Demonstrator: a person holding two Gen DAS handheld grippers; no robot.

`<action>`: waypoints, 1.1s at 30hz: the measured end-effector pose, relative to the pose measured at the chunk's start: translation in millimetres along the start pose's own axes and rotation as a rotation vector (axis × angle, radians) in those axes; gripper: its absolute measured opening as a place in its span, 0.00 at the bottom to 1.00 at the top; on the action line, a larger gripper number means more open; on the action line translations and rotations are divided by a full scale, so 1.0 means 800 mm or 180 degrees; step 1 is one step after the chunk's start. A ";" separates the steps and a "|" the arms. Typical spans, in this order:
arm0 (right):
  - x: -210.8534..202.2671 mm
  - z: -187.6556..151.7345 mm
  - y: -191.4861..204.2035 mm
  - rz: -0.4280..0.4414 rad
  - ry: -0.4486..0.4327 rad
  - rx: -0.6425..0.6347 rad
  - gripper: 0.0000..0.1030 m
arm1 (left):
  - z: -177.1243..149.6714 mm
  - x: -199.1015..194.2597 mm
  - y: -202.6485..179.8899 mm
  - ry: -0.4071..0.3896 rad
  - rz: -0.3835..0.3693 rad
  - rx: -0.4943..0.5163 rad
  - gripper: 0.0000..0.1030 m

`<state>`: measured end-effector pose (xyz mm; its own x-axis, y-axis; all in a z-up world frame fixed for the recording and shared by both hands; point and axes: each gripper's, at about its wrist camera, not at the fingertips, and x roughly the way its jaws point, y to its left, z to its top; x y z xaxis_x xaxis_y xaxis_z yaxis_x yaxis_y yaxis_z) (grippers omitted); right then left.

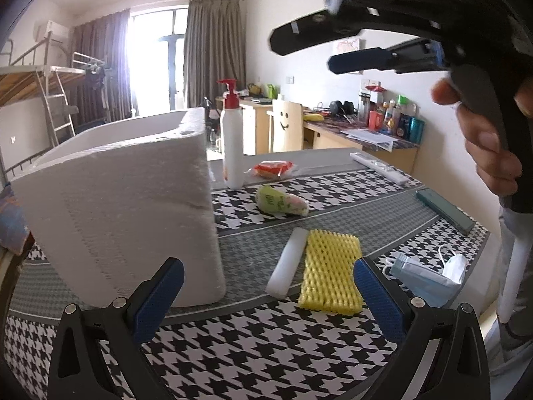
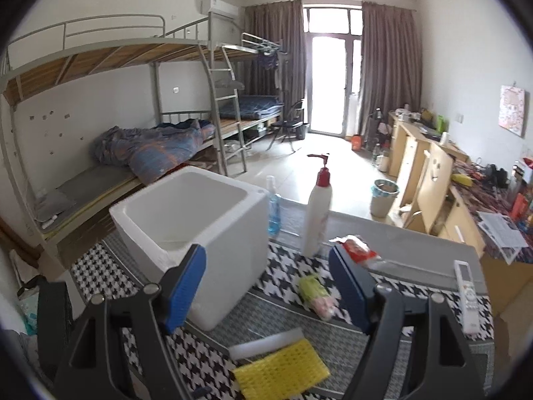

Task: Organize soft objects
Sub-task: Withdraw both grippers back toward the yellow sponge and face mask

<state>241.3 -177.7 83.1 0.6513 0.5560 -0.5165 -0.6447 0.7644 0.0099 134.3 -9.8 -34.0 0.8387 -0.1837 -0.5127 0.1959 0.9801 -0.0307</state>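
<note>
A white foam box (image 1: 126, 206) stands open-topped on the houndstooth table; it also shows in the right wrist view (image 2: 200, 220). A yellow foam net (image 1: 329, 266) lies beside a white foam strip (image 1: 288, 261); both also show in the right wrist view, the net (image 2: 279, 370) and the strip (image 2: 266, 341). A green-pink soft packet (image 1: 281, 200) and a red packet (image 1: 273, 168) lie farther back. My left gripper (image 1: 266, 290) is open and empty, low before the net. My right gripper (image 2: 266, 286) is open and empty, held high above the table; it also shows in the left wrist view (image 1: 309, 46).
A white pump bottle (image 1: 233, 143) stands behind the box. A remote (image 1: 379, 166), a dark green case (image 1: 444, 210) and a blue face mask (image 1: 423, 276) lie on the right of the table. A blue spray bottle (image 2: 273, 206) stands by the box. Desks and bunk beds surround.
</note>
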 end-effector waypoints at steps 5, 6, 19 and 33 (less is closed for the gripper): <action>-0.011 -0.021 -0.012 -0.0178 0.0009 0.0032 0.81 | 0.001 0.006 -0.009 0.0020 -0.0062 0.0029 0.99; -0.014 -0.025 -0.014 -0.0210 0.0012 0.0056 0.81 | 0.001 0.007 -0.010 0.0023 -0.0067 0.0036 0.99; -0.046 -0.078 -0.046 -0.0548 0.0060 0.0274 0.81 | 0.004 0.024 -0.031 0.0134 -0.0292 0.0115 0.99; -0.081 -0.137 -0.058 -0.0948 0.0088 0.0410 0.88 | 0.000 0.038 -0.049 0.0208 -0.0376 0.0225 0.99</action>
<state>185.3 -285.2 22.5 0.7913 0.2939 -0.5361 -0.3703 0.9281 -0.0377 152.4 -54.1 -48.2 0.7732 -0.2899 -0.5641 0.3284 0.9439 -0.0348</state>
